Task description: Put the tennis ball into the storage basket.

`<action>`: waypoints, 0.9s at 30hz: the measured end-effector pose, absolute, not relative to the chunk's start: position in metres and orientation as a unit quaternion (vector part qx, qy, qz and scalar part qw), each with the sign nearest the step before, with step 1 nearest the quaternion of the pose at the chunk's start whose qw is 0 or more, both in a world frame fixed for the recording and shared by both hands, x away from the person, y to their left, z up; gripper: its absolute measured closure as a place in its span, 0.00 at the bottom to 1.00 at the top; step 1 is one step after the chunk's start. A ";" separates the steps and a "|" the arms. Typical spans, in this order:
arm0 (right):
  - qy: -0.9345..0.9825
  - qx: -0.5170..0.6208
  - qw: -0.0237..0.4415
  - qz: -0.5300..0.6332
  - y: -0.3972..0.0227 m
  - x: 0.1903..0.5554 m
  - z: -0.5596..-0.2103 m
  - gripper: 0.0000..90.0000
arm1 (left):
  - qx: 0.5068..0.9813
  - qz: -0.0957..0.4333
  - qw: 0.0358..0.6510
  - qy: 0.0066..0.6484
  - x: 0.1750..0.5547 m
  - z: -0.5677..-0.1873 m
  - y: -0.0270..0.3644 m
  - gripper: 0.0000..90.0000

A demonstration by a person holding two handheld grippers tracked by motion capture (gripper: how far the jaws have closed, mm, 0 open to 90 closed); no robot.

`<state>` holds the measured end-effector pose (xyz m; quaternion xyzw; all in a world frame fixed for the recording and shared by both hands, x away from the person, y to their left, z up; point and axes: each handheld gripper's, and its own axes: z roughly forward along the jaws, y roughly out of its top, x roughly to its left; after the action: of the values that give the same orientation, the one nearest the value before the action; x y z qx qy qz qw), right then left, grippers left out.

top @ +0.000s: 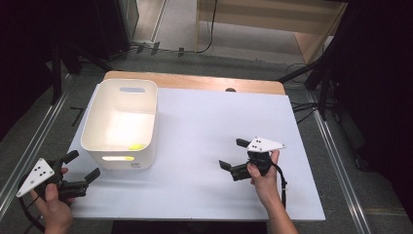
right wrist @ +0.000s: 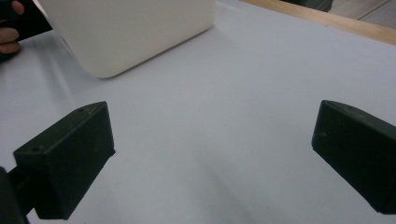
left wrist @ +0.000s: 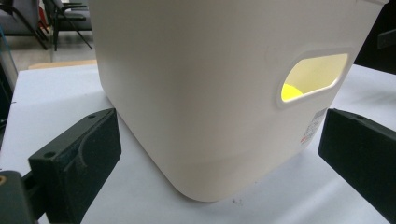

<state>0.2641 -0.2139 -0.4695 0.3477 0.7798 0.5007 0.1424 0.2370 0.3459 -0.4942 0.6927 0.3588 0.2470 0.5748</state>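
A white plastic bin (top: 122, 124) stands at the left of the white table (top: 214, 126), with a yellow object (top: 136, 146) on its floor near the front wall. My left gripper (top: 81, 165) is held open at the table's front left corner, jaws pointing at the bin's near corner (left wrist: 205, 116); the yellow object (left wrist: 290, 92) glows through the handle slot. My right gripper (top: 233, 153) is open over bare table right of centre, pointing left, nothing between its jaws. In the right gripper view the bin (right wrist: 126, 32) is at top left.
A wooden strip (top: 195, 82) runs along the table's far edge. Metal rails (top: 29, 141) flank the table on both sides, with stands and cables on the floor beyond. The stretch of table between the bin and my right gripper is bare.
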 end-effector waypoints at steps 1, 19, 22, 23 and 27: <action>0.778 0.351 0.145 0.500 -0.218 0.262 -0.472 0.00 | 0.693 0.247 0.575 0.358 0.237 -0.494 0.346 0.00; 0.751 0.396 0.173 0.499 -0.276 0.234 -0.494 0.00 | 0.696 0.253 0.567 0.360 0.237 -0.494 0.344 0.00; 0.746 0.406 0.177 0.497 -0.285 0.229 -0.500 0.00 | 0.695 0.253 0.568 0.361 0.237 -0.494 0.345 0.00; 0.744 0.407 0.177 0.499 -0.289 0.227 -0.501 0.00 | 0.696 0.252 0.568 0.360 0.237 -0.494 0.345 0.00; 0.738 0.420 0.181 0.496 -0.303 0.220 -0.508 0.00 | 0.696 0.252 0.568 0.360 0.237 -0.494 0.344 0.00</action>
<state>0.2204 -0.3030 -0.5077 0.4203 0.7380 0.4959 0.1813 0.2371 0.3445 -0.4942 0.6959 0.3601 0.2522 0.5678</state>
